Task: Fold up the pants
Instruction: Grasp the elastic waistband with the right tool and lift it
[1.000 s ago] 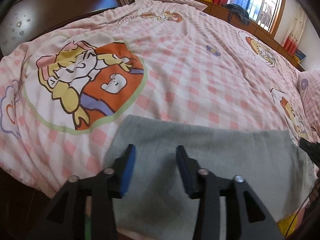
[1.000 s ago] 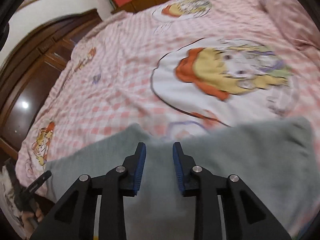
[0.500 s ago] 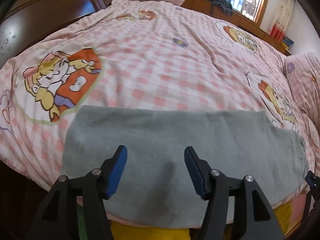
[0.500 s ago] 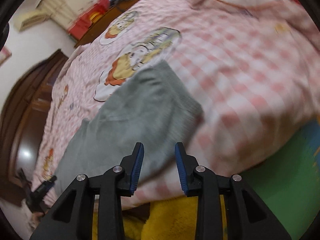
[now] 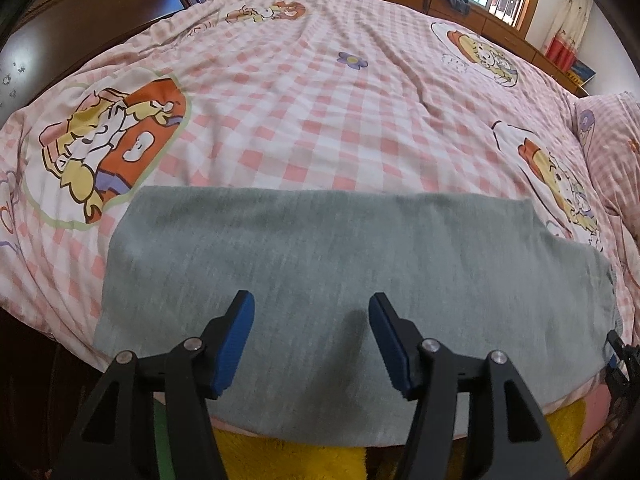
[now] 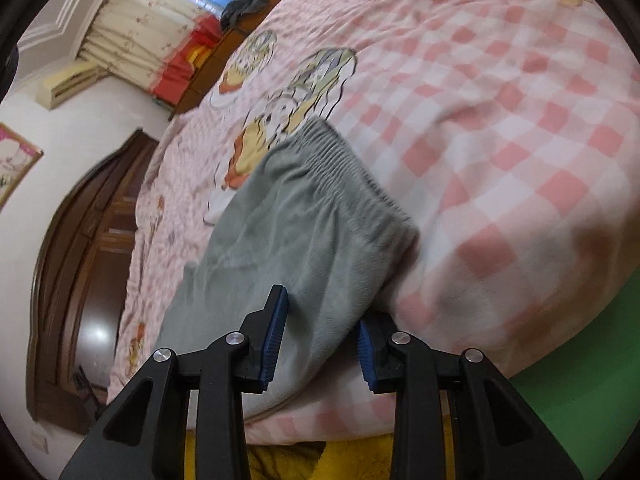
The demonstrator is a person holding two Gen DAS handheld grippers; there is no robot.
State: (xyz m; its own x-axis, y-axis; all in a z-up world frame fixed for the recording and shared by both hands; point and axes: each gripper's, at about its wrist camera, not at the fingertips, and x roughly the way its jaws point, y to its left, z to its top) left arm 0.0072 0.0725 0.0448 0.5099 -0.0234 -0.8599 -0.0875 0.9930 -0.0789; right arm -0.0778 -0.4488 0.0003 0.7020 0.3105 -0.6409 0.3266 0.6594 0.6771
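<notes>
Pants lie lengthwise along the bed's near edge.

In the right wrist view the grey fleece pants cover one blue pad of the right tongs (grip undecidable), and the pink checked bedspread is blurred.

The left gripper hangs above the near edge of the grey pants, angled steeply down at the cloth, its jaws spread wide and holding nothing. The right gripper sits at the waistband corner of the pants, tilted down, its blue pads apart with the cloth's edge between them, not pressed.
</notes>
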